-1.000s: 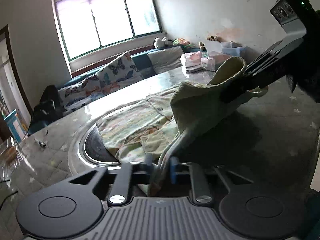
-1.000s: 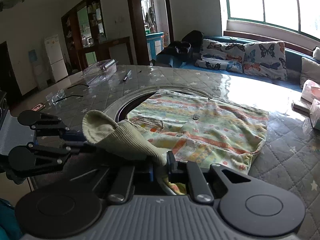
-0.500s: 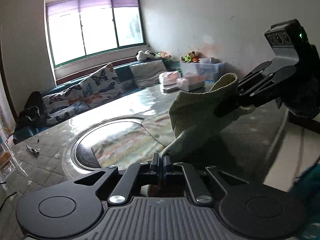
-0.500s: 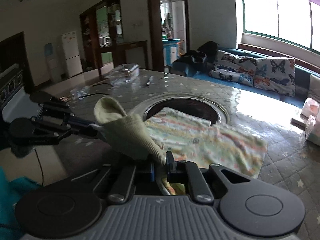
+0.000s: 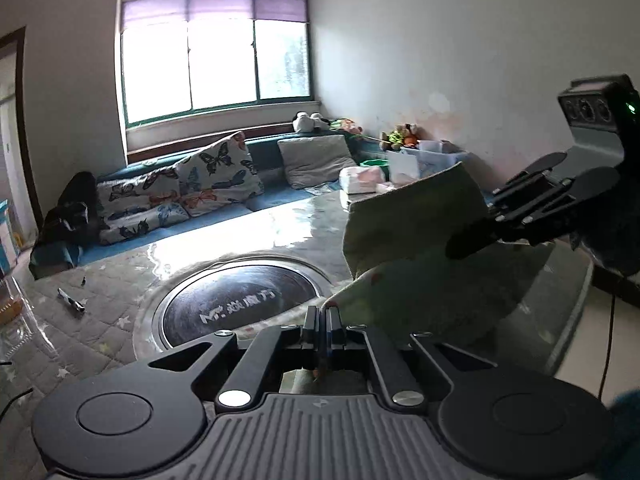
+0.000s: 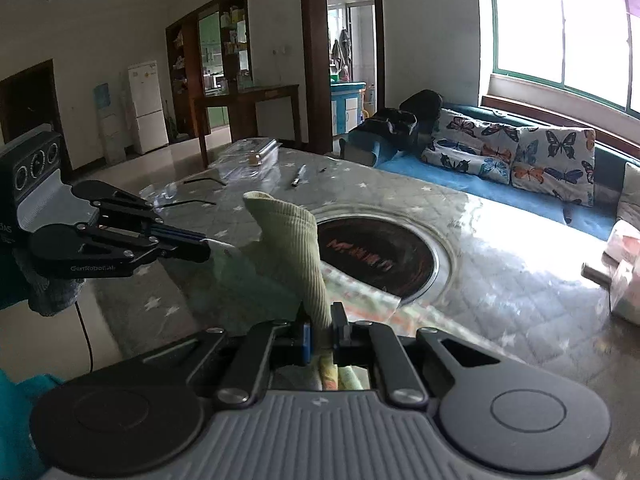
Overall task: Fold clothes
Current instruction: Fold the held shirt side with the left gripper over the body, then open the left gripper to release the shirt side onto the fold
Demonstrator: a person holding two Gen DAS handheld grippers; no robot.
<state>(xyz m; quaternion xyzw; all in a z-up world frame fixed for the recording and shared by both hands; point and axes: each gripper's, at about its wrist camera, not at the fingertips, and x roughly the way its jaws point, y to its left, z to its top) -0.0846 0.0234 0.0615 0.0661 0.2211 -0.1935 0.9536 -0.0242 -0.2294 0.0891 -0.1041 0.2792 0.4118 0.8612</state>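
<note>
A pale green patterned garment [image 5: 408,216] with a ribbed edge hangs stretched in the air between both grippers, above the near part of the table. My left gripper [image 5: 322,326] is shut on one end of the cloth. In the left wrist view the right gripper [image 5: 456,246] reaches in from the right and pinches the other end. The right wrist view shows my right gripper [image 6: 320,334] shut on the ribbed hem of the garment [image 6: 292,232]. There the left gripper [image 6: 202,249] holds the cloth at the left. The garment's lower part droops behind my fingers.
The table carries a grey quilted cover [image 5: 100,344] with a round dark inset [image 5: 240,304] in the middle. A small tool [image 5: 70,302], a clear plastic box [image 6: 250,152] and tissue packs [image 6: 624,272] lie on it. A sofa with butterfly cushions [image 6: 520,152] runs under the window.
Both grippers have risen and drawn back with the garment. It has left the table top, and the round inset it covered is now bare.
</note>
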